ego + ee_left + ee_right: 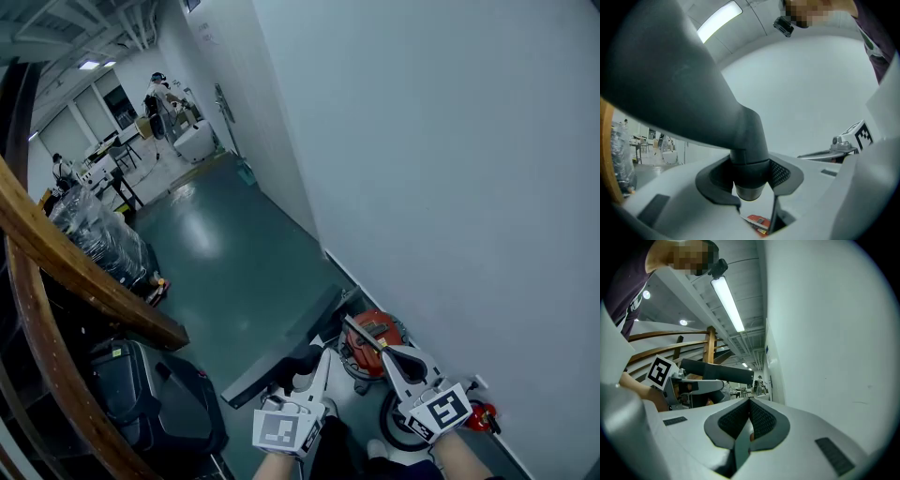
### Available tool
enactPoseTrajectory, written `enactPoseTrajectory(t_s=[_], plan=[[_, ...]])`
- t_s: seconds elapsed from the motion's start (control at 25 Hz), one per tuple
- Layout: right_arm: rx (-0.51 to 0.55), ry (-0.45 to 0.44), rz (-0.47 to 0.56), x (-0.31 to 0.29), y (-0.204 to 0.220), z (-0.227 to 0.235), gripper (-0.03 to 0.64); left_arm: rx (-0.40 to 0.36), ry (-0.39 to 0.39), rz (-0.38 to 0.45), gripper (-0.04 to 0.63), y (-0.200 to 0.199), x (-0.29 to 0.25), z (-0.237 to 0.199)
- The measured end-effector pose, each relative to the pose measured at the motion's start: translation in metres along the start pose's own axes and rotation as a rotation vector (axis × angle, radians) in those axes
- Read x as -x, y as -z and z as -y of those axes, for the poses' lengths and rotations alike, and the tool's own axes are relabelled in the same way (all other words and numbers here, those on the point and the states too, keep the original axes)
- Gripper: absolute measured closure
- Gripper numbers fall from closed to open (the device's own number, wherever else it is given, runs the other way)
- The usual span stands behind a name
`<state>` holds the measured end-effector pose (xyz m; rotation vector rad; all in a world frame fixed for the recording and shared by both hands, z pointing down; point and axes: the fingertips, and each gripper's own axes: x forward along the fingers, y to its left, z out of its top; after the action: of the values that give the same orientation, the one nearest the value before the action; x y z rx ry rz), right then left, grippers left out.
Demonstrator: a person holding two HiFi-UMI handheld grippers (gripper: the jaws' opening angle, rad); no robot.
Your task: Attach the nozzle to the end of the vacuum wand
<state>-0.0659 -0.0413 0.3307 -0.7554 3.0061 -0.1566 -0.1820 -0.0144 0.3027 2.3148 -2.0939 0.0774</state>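
The nozzle [684,89] sits in the left gripper [750,180], whose jaws are clamped on its round neck just above the open socket end. From there the wide head fans up and away to the left. In the head view it is held low over the green floor [225,253], near the edge where the floor meets the white wall [450,169]. It is a dark grey floor head: a long, flat, smooth plastic bar that narrows into a short cylindrical collar. The right gripper [749,420] is just to the right of it, apart from the nozzle, its jaws pressed together on nothing. Beyond both grippers a red vacuum [377,330] stands on the floor against the wall.
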Motion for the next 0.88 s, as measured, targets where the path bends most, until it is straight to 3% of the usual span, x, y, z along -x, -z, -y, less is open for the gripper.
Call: enactPoseTrajectory(t_s=[0.48, 0.88], plan=[[-0.013, 0.122, -0.066, -0.109, 0.027, 0.024, 0.600, 0.063, 0.120, -0.022, 0.433, 0.029, -0.084, -0.096], [-0.011, 0.208, -0.111, -0.152, 0.041, 0.039, 0.600, 0.124, 0.192, -0.043, 0.433, 0.049, -0.122, -0.135]])
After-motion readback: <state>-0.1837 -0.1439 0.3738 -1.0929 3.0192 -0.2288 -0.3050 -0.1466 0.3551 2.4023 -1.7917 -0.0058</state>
